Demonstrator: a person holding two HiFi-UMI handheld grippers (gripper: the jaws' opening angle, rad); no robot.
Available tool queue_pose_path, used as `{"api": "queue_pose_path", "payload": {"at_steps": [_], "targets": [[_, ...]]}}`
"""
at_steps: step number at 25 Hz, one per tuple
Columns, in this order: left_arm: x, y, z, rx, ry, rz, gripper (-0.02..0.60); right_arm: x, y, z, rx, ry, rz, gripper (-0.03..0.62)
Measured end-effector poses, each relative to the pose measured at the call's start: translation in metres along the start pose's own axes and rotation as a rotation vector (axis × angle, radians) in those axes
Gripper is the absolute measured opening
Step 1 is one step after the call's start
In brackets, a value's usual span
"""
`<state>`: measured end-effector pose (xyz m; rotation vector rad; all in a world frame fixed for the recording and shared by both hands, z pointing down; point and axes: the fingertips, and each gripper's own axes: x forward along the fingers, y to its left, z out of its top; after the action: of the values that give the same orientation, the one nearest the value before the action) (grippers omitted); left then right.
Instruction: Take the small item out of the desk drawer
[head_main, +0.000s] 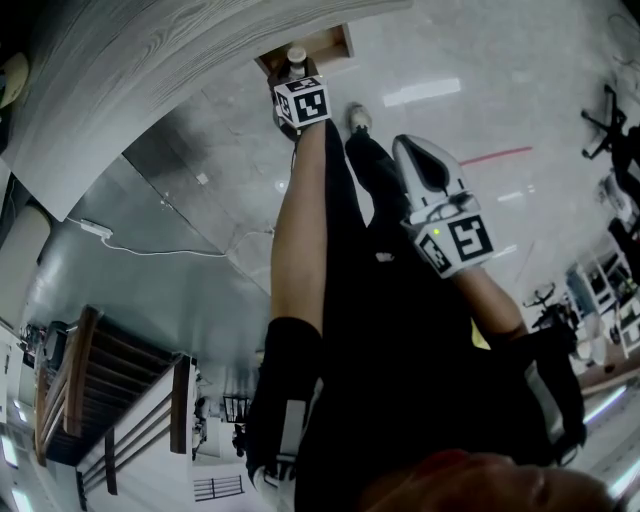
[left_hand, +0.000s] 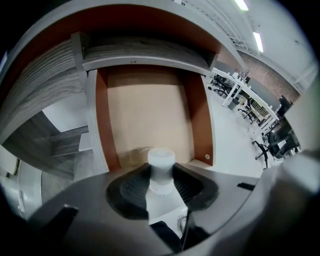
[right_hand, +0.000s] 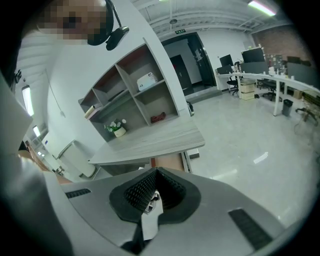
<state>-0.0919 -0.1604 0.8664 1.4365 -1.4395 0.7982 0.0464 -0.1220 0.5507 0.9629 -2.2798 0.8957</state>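
The desk drawer (head_main: 332, 42) stands open under the grey wood-grain desk (head_main: 150, 60). A small white bottle (head_main: 296, 55) with a round cap is at the drawer's front. My left gripper (head_main: 296, 72) reaches down to it. In the left gripper view the bottle (left_hand: 161, 162) stands between the jaws of the left gripper (left_hand: 161, 182), the pads lie against its sides with no gap showing, and the bare drawer bottom (left_hand: 150, 110) lies beyond. My right gripper (head_main: 410, 150) hangs beside the person's leg, away from the drawer. Its jaws (right_hand: 156, 187) meet at the tips with nothing held.
The person's dark-clad legs and a shoe (head_main: 359, 118) stand on the glossy floor by the drawer. A white power strip and cable (head_main: 95, 230) lie on the floor to the left. A shelf unit with a potted plant (right_hand: 119, 129) stands behind the desk (right_hand: 150, 140). Office chairs (head_main: 605, 120) stand far right.
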Motion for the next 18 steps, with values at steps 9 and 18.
{"api": "queue_pose_path", "payload": {"at_steps": [9, 18], "targets": [[-0.034, -0.013, 0.011, -0.012, -0.064, -0.01, 0.146, -0.018, 0.001, 0.007, -0.05, -0.038, 0.008, -0.002], [-0.09, -0.031, 0.015, -0.017, -0.134, -0.009, 0.146, -0.05, 0.008, 0.015, -0.083, -0.098, 0.036, -0.002]]}}
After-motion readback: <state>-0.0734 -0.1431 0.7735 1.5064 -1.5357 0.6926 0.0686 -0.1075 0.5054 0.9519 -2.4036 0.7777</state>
